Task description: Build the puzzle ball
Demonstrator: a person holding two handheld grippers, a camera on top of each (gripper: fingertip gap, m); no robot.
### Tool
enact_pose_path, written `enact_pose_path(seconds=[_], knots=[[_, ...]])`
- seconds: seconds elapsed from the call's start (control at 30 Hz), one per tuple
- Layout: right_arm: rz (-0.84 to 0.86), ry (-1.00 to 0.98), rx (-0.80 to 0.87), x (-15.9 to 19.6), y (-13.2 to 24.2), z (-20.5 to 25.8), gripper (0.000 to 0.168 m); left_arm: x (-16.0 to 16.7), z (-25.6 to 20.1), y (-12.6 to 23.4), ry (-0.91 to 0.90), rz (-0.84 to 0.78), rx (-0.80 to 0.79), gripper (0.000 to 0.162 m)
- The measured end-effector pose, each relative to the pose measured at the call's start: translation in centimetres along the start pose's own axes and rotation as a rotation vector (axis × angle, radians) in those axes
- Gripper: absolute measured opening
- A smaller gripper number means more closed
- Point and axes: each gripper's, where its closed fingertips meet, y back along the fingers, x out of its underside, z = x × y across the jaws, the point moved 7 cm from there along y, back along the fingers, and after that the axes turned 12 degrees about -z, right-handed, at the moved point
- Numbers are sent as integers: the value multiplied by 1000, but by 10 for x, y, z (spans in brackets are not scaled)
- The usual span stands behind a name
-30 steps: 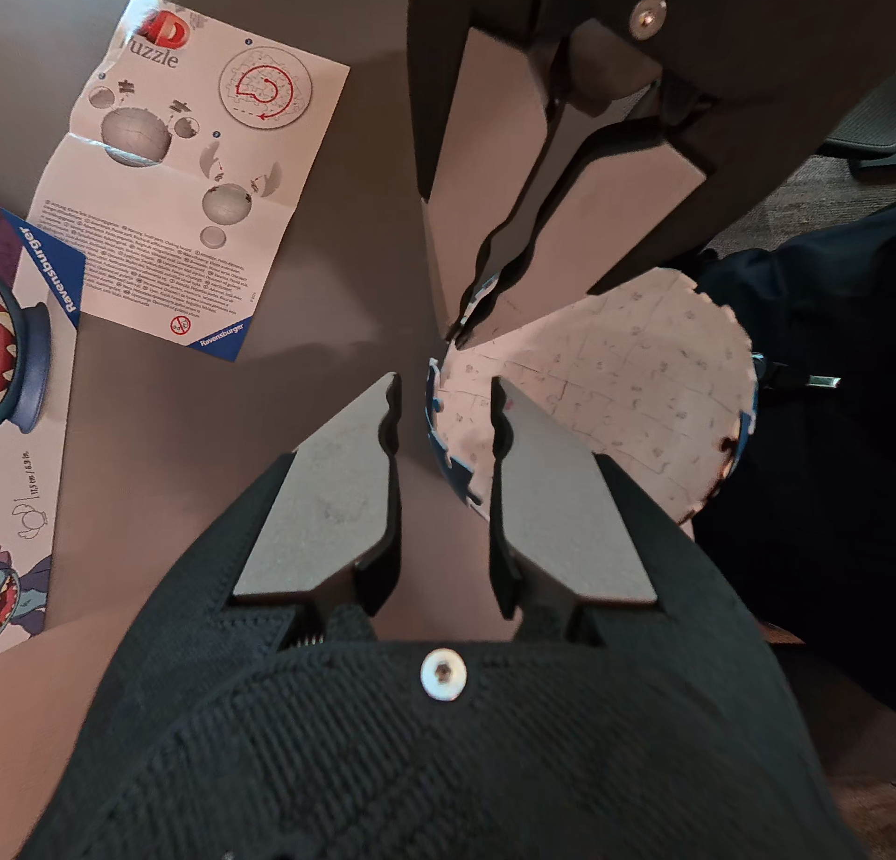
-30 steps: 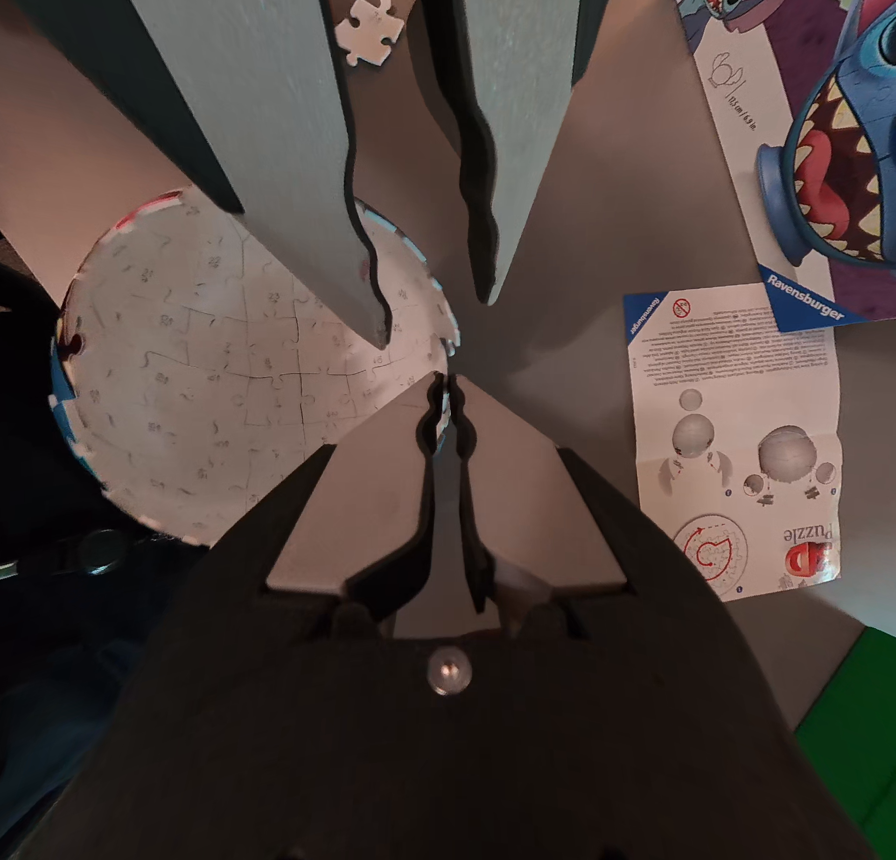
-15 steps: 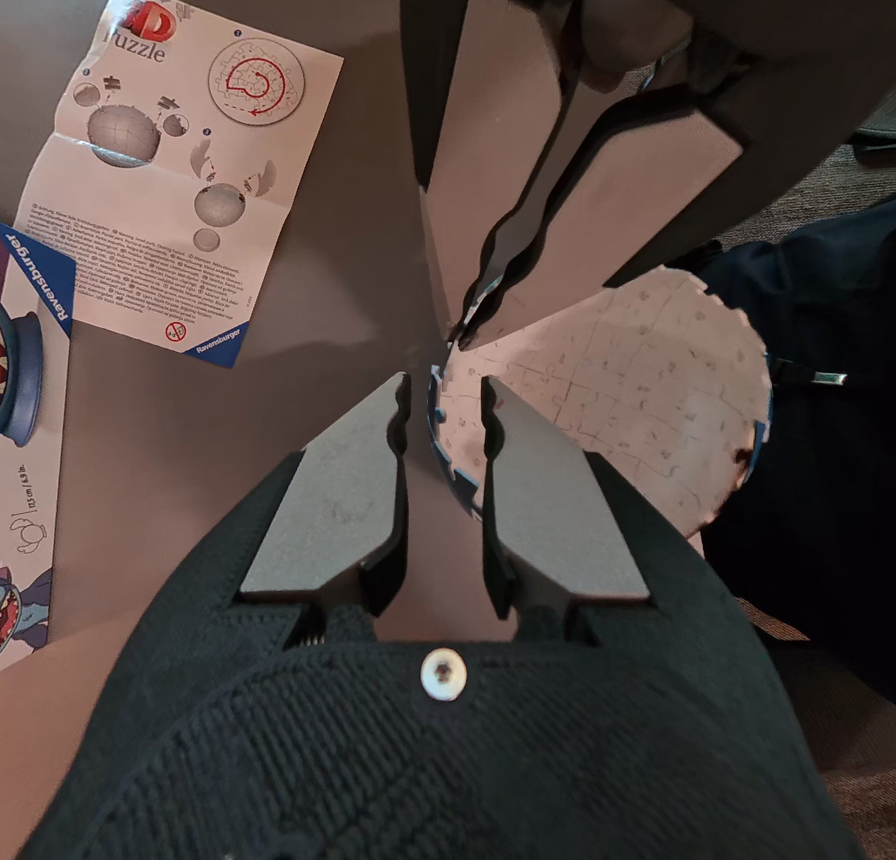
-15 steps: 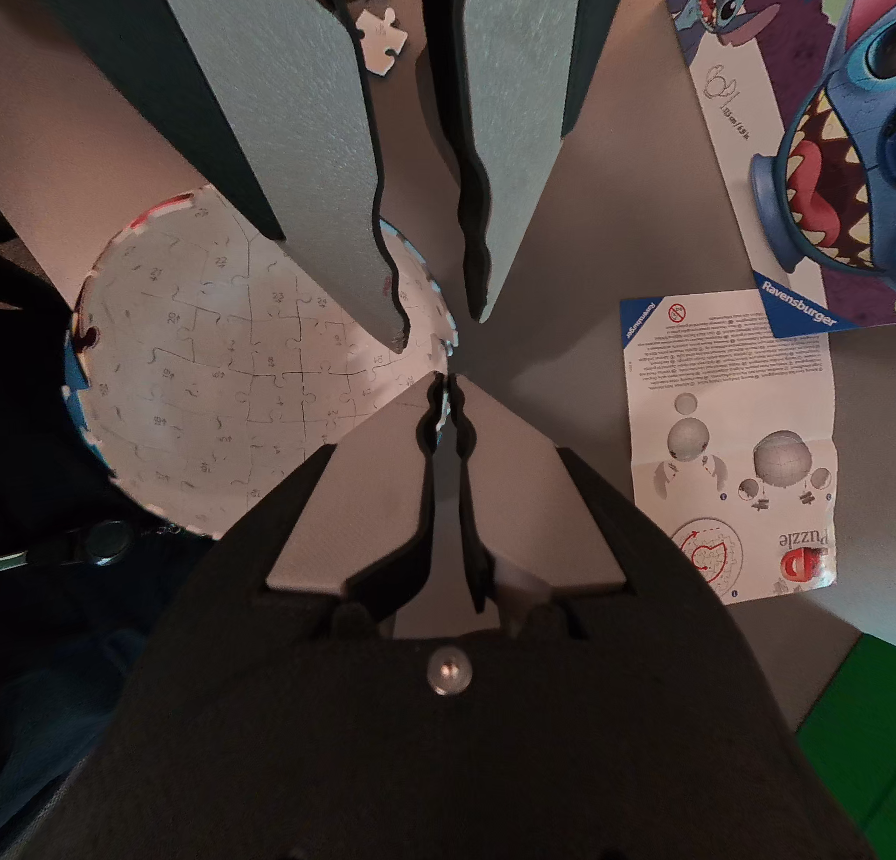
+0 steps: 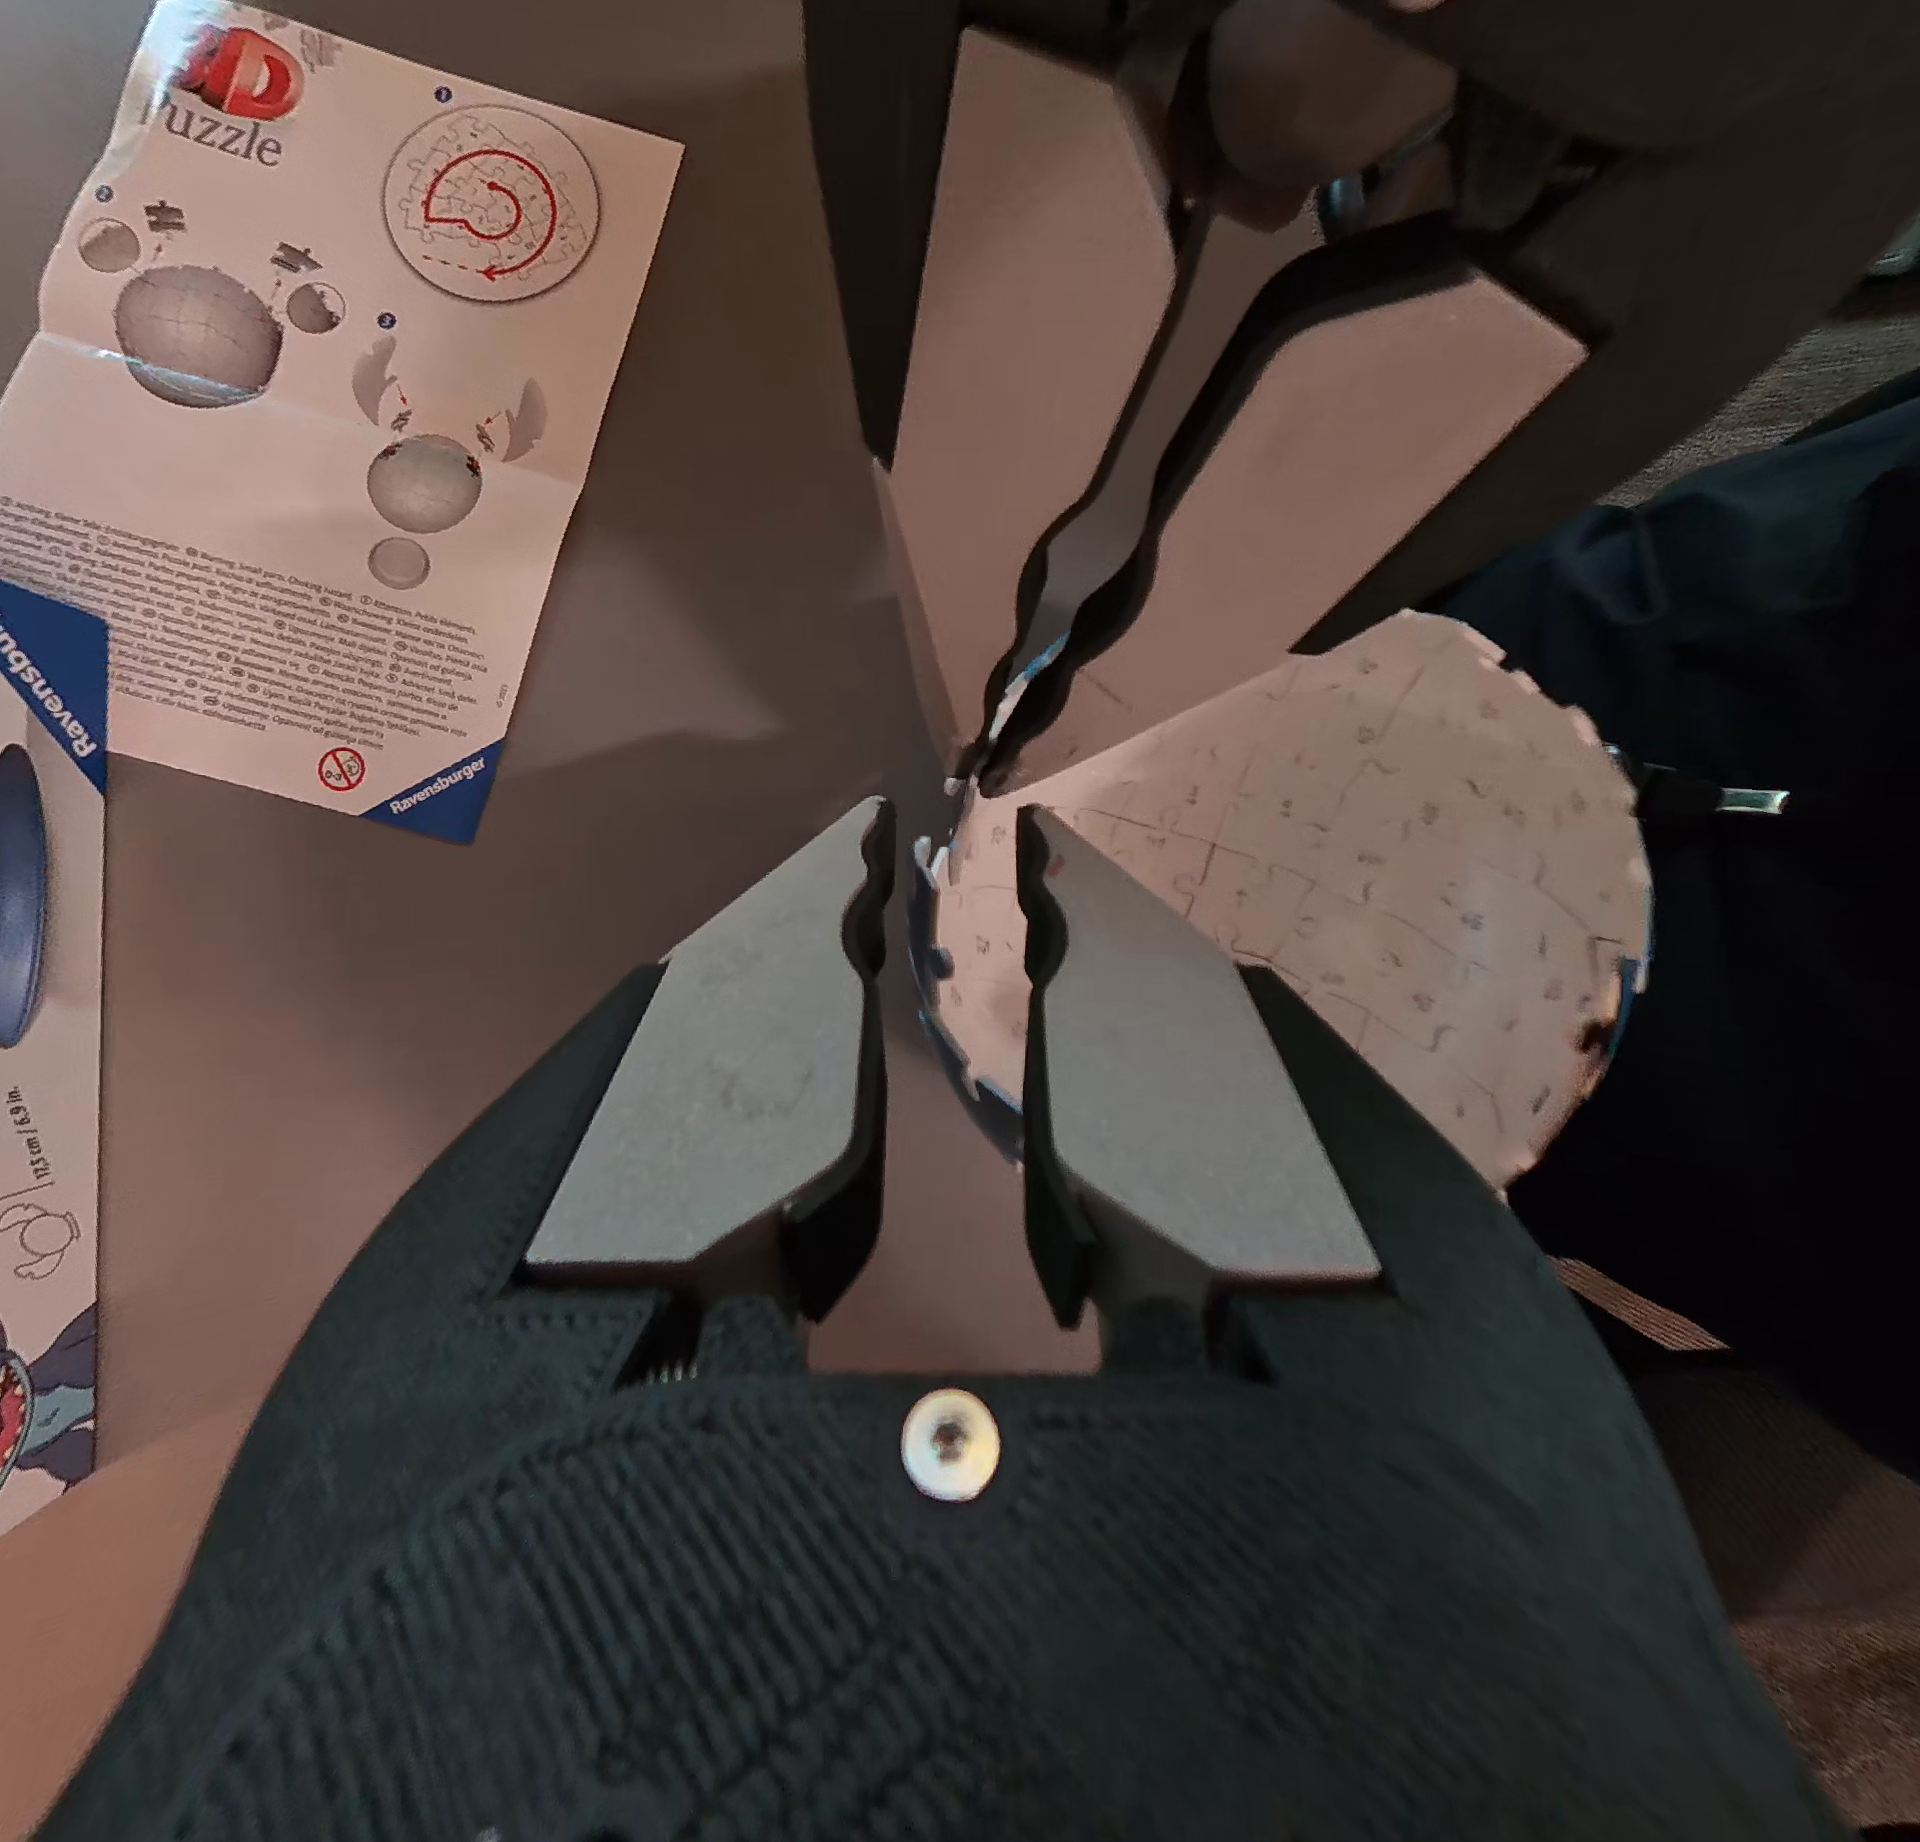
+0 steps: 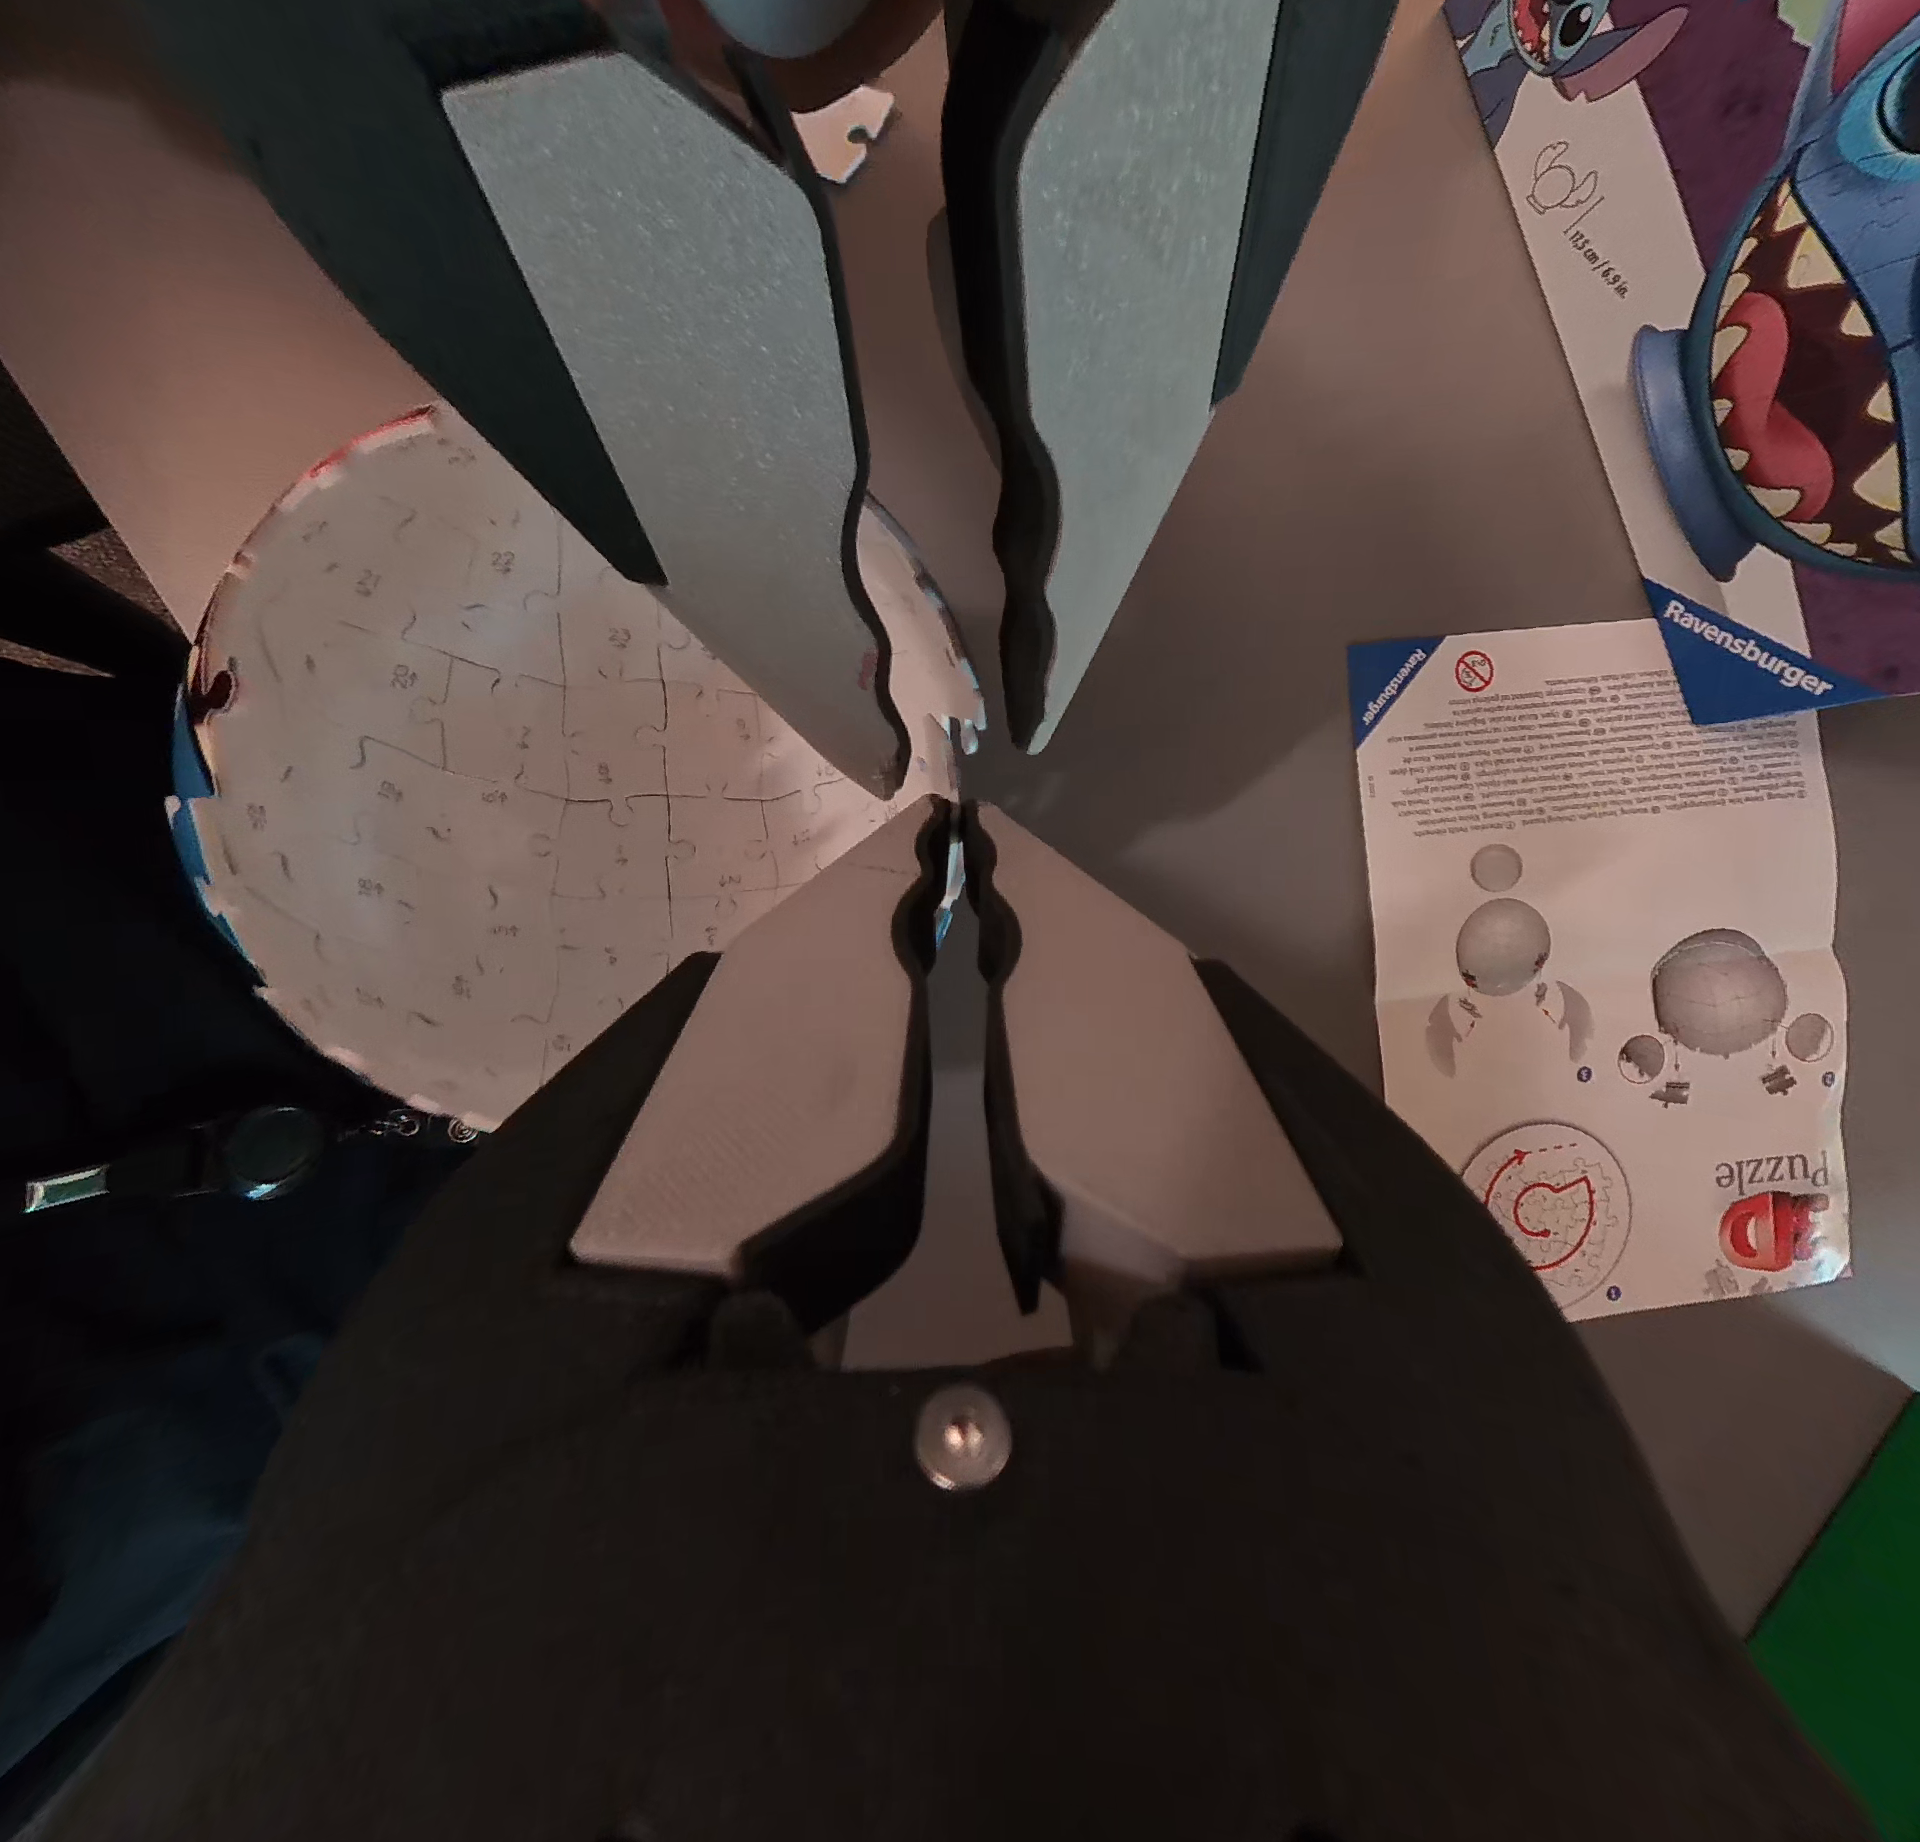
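Note:
The puzzle ball is a half shell (image 5: 1351, 909), white and numbered inside with a blue outside, held off the table's near edge. It also shows in the right wrist view (image 6: 468, 805). My right gripper (image 6: 954, 810) is shut on the shell's rim; in the left wrist view it (image 5: 977, 769) comes in from above. My left gripper (image 5: 951, 821) is open, its fingers a narrow gap apart, straddling the same rim just beside the right gripper. One finger is inside the shell, one outside. It reaches in from the top of the right wrist view (image 6: 956, 753).
A folded instruction leaflet (image 5: 343, 421) (image 6: 1600, 909) and the flat puzzle box (image 6: 1766, 286) lie on the grey table (image 5: 312, 1013). A loose white puzzle piece (image 6: 857, 135) lies farther back. A person's dark clothing with a badge reel (image 6: 260, 1153) is beside the shell. The tips of both grippers are at nearly the same place.
My left gripper's jaws have narrowed around the shell's rim. The right gripper has stayed shut on the rim, and both grippers have drawn a little closer together.

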Motion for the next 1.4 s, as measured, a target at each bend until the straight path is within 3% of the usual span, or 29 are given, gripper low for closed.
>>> enact_pose_path(seconds=[0.87, 1.4], knots=[[-48, -45, -48, 2, -1, -2, 0, 2, 2, -8, 54, 33, 87, 18], [-39, -43, -56, 5, 0, -4, 0, -3, 4, -9, 65, 68, 134, 7]])
